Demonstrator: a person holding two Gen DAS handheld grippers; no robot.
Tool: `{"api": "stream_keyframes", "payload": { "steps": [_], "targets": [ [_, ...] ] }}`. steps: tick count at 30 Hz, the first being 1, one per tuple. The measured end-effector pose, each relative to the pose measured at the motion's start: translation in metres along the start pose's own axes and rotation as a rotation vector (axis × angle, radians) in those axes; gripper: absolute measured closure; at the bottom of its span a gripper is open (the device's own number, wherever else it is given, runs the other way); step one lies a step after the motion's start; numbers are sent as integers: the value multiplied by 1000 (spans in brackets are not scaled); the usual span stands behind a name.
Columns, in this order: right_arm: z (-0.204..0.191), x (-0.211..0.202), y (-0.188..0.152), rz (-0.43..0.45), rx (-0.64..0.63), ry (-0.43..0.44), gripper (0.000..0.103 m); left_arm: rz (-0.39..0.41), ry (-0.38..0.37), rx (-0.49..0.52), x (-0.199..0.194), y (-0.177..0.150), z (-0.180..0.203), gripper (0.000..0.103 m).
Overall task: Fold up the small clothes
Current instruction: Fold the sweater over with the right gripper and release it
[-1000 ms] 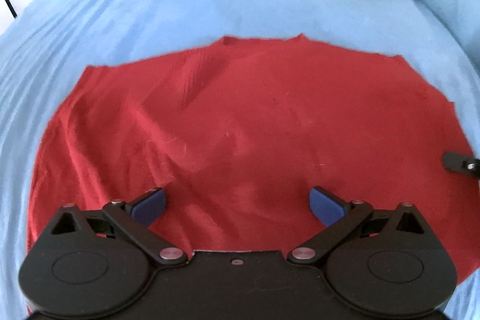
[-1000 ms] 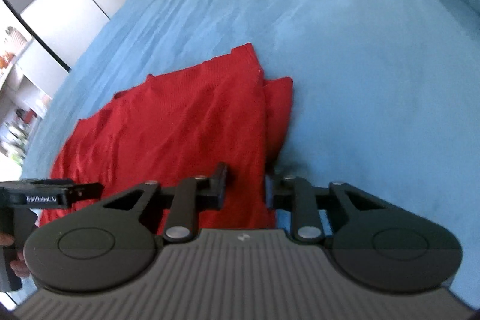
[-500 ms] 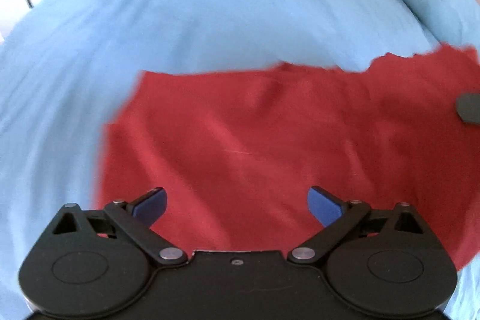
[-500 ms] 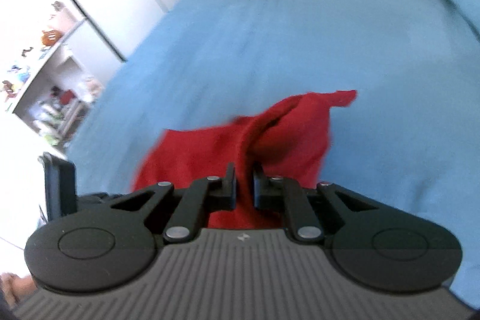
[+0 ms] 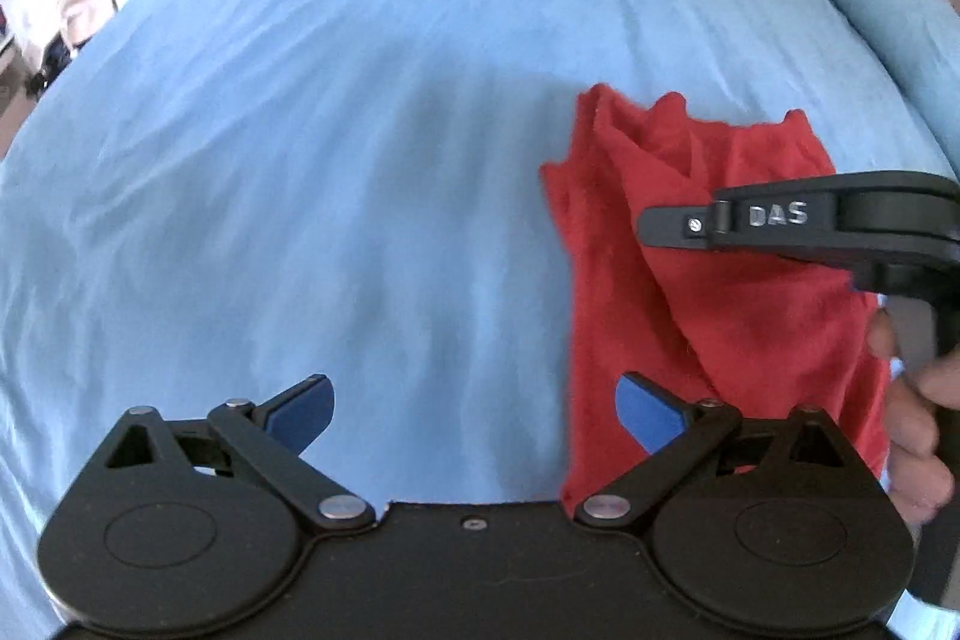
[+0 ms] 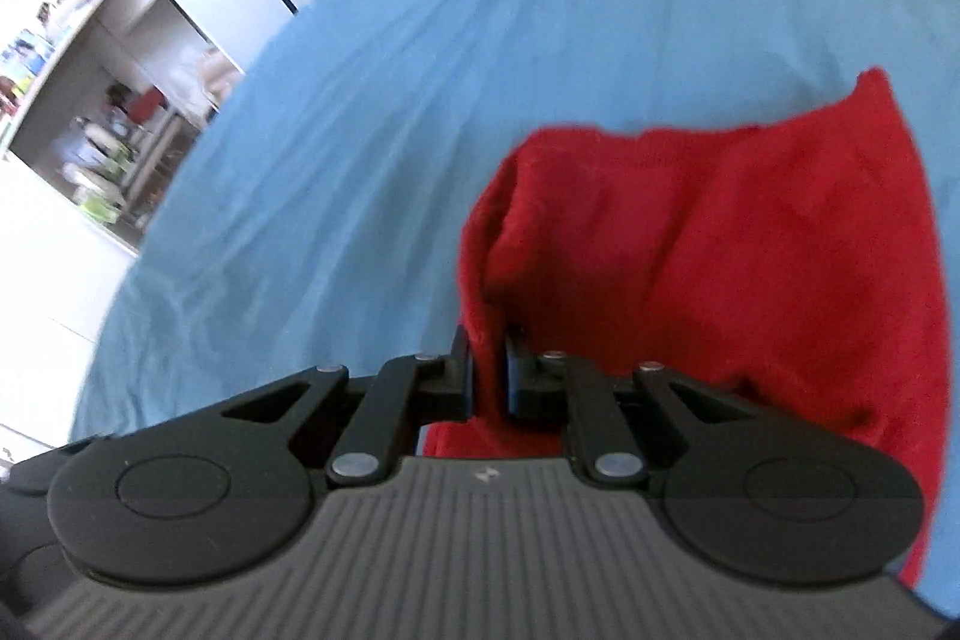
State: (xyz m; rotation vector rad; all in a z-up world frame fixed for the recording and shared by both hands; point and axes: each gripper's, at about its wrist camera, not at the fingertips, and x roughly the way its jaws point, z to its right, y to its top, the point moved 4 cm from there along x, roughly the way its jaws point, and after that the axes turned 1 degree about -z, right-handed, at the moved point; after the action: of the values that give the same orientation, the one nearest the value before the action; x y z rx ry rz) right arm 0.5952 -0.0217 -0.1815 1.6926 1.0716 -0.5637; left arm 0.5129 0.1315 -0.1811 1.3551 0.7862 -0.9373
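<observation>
Red cloth (image 6: pixel 750 268): soft, light, limp knit, bunched toward the bed's (image 5: pixel 300 130) right side. Right gripper (image 6: pixel 487 376) jaws clenched on a folded edge; left gripper (image 5: pixel 474 409) jaws released. Best hold: hem corners, not mid-panel.

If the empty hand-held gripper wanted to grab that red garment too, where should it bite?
Probably the straight near-left edge of the red garment. The left hand-held gripper is open with that edge running up between its pads, so it could come from the bedsheet side and pinch low down. The right hand-held gripper already pinches a bunched fold higher up, leaving the lower edge free.
</observation>
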Motion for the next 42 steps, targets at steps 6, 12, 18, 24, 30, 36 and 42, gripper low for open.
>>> {"api": "stream_keyframes", "payload": {
  "steps": [6,12,18,24,30,36,42],
  "targets": [
    [-10,1,4,3,-94,-15,53,-3,-31,-24,-7,0,-5,1],
    [-14,-76,19,157,-193,6,15,14,-24,7,-23,0,3,1],
    [21,-109,-28,116,-279,-57,11,-29,11,28,-15,-14,8,1],
    [54,-73,-53,85,-179,-96,26,-51,38,43,-5,-30,9,1],
    [48,-69,-44,135,-123,6,80,-55,59,6,-13,-37,-3,1],
    [-21,-73,-71,98,-463,87,80,-41,98,-48,-25,-37,-30,1],
    [-62,-23,-118,-32,-782,20,79,-33,131,-113,-31,-41,-61,1]
  ]
}}
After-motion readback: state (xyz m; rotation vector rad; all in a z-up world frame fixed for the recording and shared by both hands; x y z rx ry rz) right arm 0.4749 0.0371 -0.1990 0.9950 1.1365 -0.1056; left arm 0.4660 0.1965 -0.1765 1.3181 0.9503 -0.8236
